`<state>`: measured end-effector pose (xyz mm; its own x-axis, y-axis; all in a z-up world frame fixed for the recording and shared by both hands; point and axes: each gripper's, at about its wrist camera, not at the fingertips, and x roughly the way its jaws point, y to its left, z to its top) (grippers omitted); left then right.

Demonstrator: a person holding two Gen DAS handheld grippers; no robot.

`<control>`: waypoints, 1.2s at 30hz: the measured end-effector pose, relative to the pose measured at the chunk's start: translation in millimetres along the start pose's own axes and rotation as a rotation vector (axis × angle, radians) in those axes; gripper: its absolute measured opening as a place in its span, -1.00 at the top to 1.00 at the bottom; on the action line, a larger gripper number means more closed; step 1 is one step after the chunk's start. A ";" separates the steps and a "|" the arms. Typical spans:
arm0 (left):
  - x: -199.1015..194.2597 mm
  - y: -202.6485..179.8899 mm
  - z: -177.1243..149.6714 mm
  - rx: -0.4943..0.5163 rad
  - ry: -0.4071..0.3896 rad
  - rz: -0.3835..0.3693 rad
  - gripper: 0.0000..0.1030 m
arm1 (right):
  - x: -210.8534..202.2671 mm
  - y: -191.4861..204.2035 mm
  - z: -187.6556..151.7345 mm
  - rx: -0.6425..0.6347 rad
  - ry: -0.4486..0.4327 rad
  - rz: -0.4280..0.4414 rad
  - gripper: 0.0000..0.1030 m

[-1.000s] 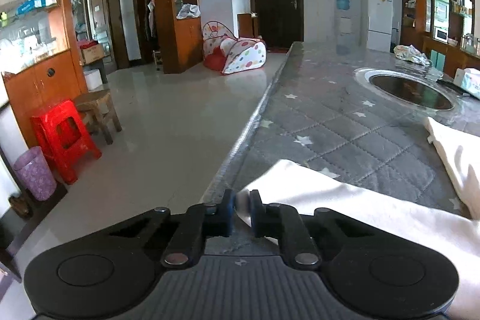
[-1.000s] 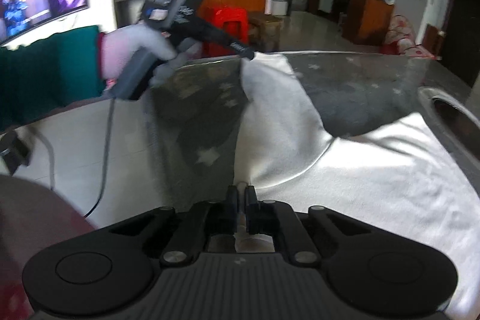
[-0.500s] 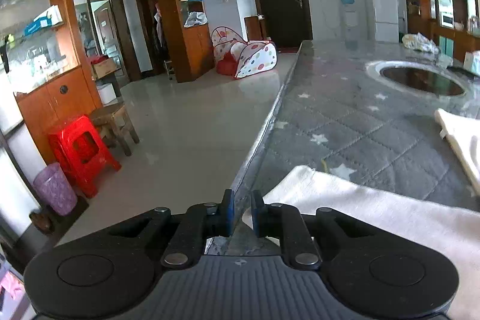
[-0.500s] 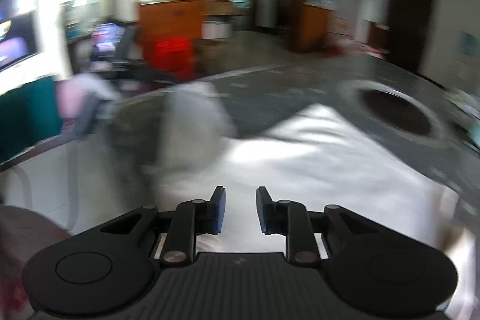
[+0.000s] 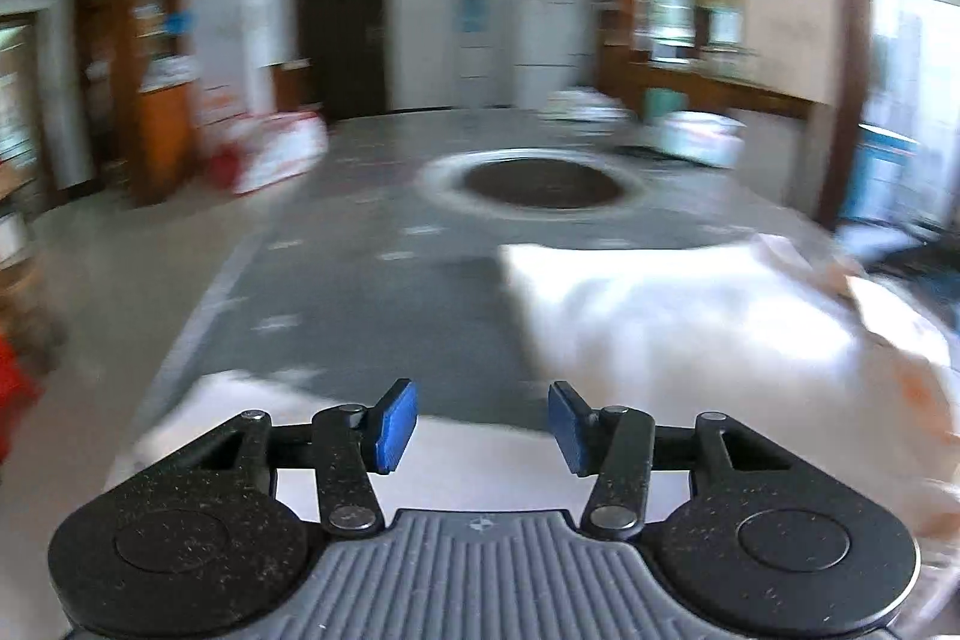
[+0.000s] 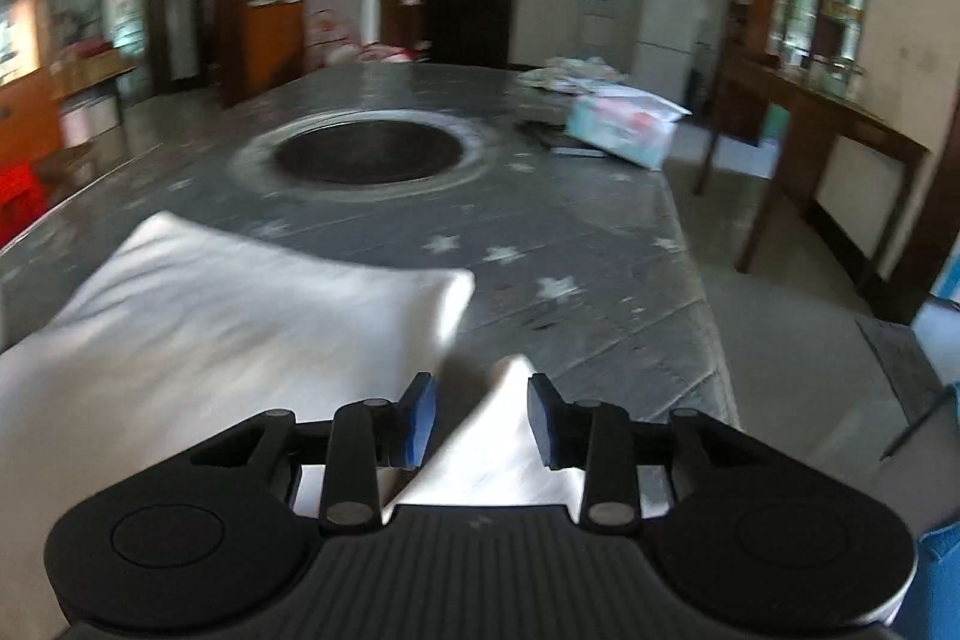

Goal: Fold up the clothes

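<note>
Left wrist view, blurred: the left tongs point(image 5: 483, 421) are opening, nothing between the blue pads; white cloth point(image 5: 690, 316) lies on the grey bench point(image 5: 372, 292) from 3 to 6 o'clock. Right wrist view: the right tongs point(image 6: 480, 418) are opening over a cloth point(image 6: 210, 316) corner, pads clear of it; cloth spreads toward 9 o'clock.

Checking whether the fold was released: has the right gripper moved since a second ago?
Yes. The right gripper has swung right: the round dark inset in the table, earlier at the frame's right edge, now sits ahead. Its jaws are opening, off the white garment.
</note>
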<state>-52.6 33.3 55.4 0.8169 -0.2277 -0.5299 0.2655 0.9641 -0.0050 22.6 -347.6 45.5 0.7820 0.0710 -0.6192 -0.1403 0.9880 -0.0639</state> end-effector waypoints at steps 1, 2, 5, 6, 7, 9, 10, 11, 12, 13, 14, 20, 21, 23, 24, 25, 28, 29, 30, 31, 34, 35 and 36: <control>1.8 -11.5 1.6 0.023 -0.003 -0.046 -0.01 | 6.2 -1.8 0.7 0.006 0.013 -0.001 0.34; 5.2 -22.8 3.6 0.043 -0.002 -0.088 0.00 | 12.4 -3.6 1.4 0.012 0.026 -0.003 0.35; 18.4 -57.4 9.4 0.105 0.015 -0.207 0.01 | 26.3 -8.3 1.9 0.022 0.055 -0.006 0.65; 22.8 -69.2 9.7 0.128 0.023 -0.242 0.03 | 27.7 -9.4 1.1 0.020 0.059 -0.007 0.81; 27.1 -81.0 10.1 0.151 0.031 -0.277 0.03 | 23.5 -10.6 0.4 0.020 0.052 -0.010 0.93; 33.0 -102.4 6.9 0.199 0.054 -0.360 0.04 | 11.2 -14.1 0.6 0.022 0.024 -0.010 0.94; 34.5 -111.0 3.2 0.222 0.066 -0.396 0.05 | 3.1 -16.4 1.5 0.024 0.003 -0.009 0.95; 34.3 -119.7 -1.4 0.250 0.076 -0.432 0.06 | -7.9 -20.6 2.3 0.032 -0.027 -0.010 0.95; 32.6 -127.9 -6.3 0.278 0.083 -0.464 0.07 | -19.0 -24.9 3.1 0.040 -0.056 -0.012 0.95; 30.9 -135.3 -10.9 0.306 0.090 -0.496 0.09 | -30.1 -29.2 3.8 0.049 -0.086 -0.014 0.95; 29.1 -141.0 -14.9 0.332 0.093 -0.522 0.09 | -44.0 -35.7 3.2 0.068 -0.117 -0.020 0.95; 21.2 -155.1 -31.1 0.401 0.106 -0.609 0.09 | -109.5 -77.4 -25.4 0.161 -0.206 -0.136 0.95; 20.5 -154.8 -32.0 0.401 0.107 -0.618 0.09 | -115.9 -85.5 -33.1 0.177 -0.202 -0.170 0.94; 19.0 -153.7 -33.3 0.399 0.111 -0.637 0.09 | -121.6 -102.2 -50.5 0.216 -0.142 -0.215 0.88; 17.4 -152.3 -33.7 0.399 0.114 -0.647 0.09 | -122.6 -108.6 -59.1 0.235 -0.116 -0.249 0.86; 16.4 -152.1 -34.4 0.405 0.116 -0.653 0.09 | -123.1 -111.6 -65.7 0.235 -0.094 -0.274 0.84; 15.0 -154.4 -36.6 0.430 0.118 -0.658 0.08 | -121.4 -108.1 -75.3 0.224 -0.070 -0.261 0.82; 14.8 -154.9 -36.4 0.432 0.119 -0.661 0.08 | -120.3 -105.0 -77.0 0.219 -0.068 -0.243 0.81; 15.6 -155.2 -35.8 0.429 0.120 -0.663 0.08 | -119.0 -101.7 -78.4 0.213 -0.067 -0.224 0.78; 17.1 -155.1 -34.1 0.421 0.122 -0.663 0.08 | -112.4 -95.3 -75.9 0.202 -0.063 -0.186 0.70; 17.1 -150.4 -27.9 0.395 0.110 -0.641 0.05 | -95.3 -73.4 -68.7 0.157 -0.045 -0.083 0.36; 17.1 -147.9 -25.7 0.385 0.104 -0.633 0.05 | -87.4 -67.0 -67.4 0.141 -0.035 -0.061 0.36; 16.8 -144.8 -23.3 0.373 0.099 -0.622 0.04 | -79.5 -60.7 -66.1 0.126 -0.025 -0.038 0.36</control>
<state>-89.3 -107.0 27.4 0.4124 -0.6877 -0.5975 0.8366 0.5455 -0.0506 -71.2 -422.3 46.9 0.8002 0.0349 -0.5987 -0.0343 0.9993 0.0125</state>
